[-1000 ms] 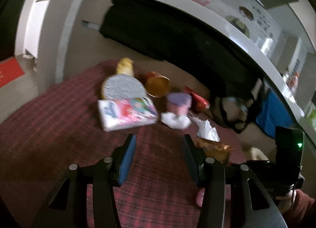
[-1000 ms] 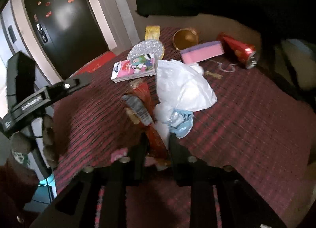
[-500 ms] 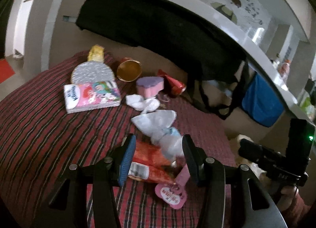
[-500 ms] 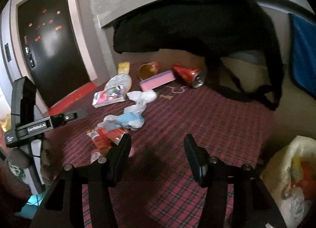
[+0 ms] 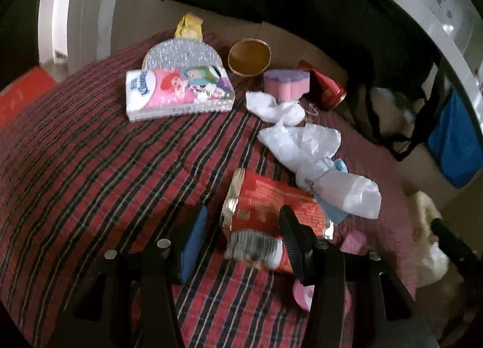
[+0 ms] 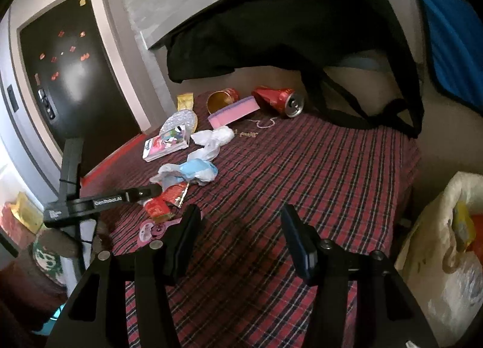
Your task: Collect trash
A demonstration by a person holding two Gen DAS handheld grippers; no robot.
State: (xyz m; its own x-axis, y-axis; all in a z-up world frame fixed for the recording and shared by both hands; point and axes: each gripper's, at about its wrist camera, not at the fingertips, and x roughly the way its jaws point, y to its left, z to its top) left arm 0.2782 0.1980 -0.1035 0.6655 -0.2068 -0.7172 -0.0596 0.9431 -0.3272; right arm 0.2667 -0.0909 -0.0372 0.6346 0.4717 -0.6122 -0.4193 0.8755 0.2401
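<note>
A red snack wrapper (image 5: 265,197) lies flat on the red plaid cloth (image 5: 90,167). My left gripper (image 5: 241,236) is open and straddles the wrapper's near end, with neither pad pressing on it. Just beyond lies a crumpled white bag with a blue scrap (image 5: 320,164), then a white tissue (image 5: 271,106). In the right wrist view my right gripper (image 6: 241,236) is open over bare cloth with nothing between its fingers. The wrapper (image 6: 169,197) lies to its left, at a finger (image 6: 142,191) of the left gripper.
At the far end of the cloth lie a tissue pack (image 5: 178,91), a pink sponge (image 5: 286,82), a red can (image 5: 327,88), a gold cup (image 5: 249,56) and a yellow wrapper (image 5: 188,26). A pink sticker (image 6: 154,228) lies near the front. A pale bag holding trash (image 6: 446,242) hangs off the right edge.
The right gripper let go of the red wrapper, opened and drew back to the right. The left gripper swung in and down until its fingers straddle the wrapper.
</note>
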